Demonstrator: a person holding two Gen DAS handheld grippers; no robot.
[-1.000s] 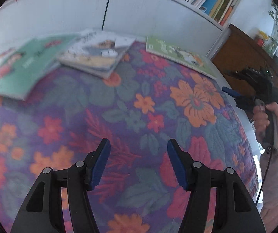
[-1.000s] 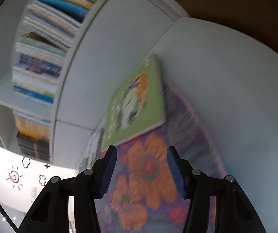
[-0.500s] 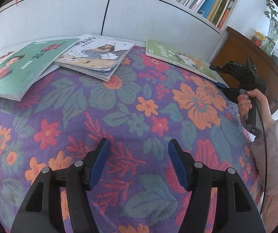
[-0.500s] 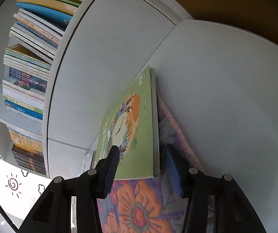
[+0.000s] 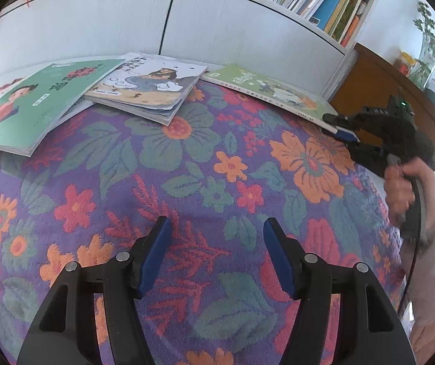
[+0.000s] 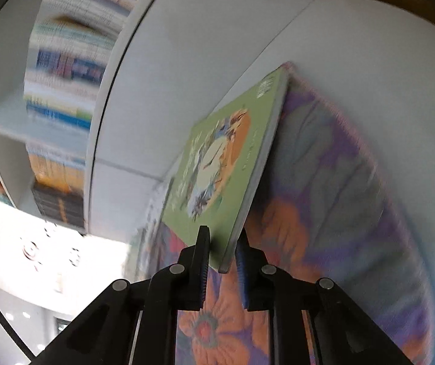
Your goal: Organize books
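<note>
Right wrist: gripper on green book (title unreadable)

light-green book, purple floral cloth, blue-padded tongs

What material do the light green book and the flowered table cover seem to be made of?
Light green book: seemingly paper pages in a thin, smooth printed soft cover; its edge is slim, and the right gripper has just closed on its corner.
Flowered cover: apparently woven fabric; a coarse pixel-like weave shows, with no shine.
</note>
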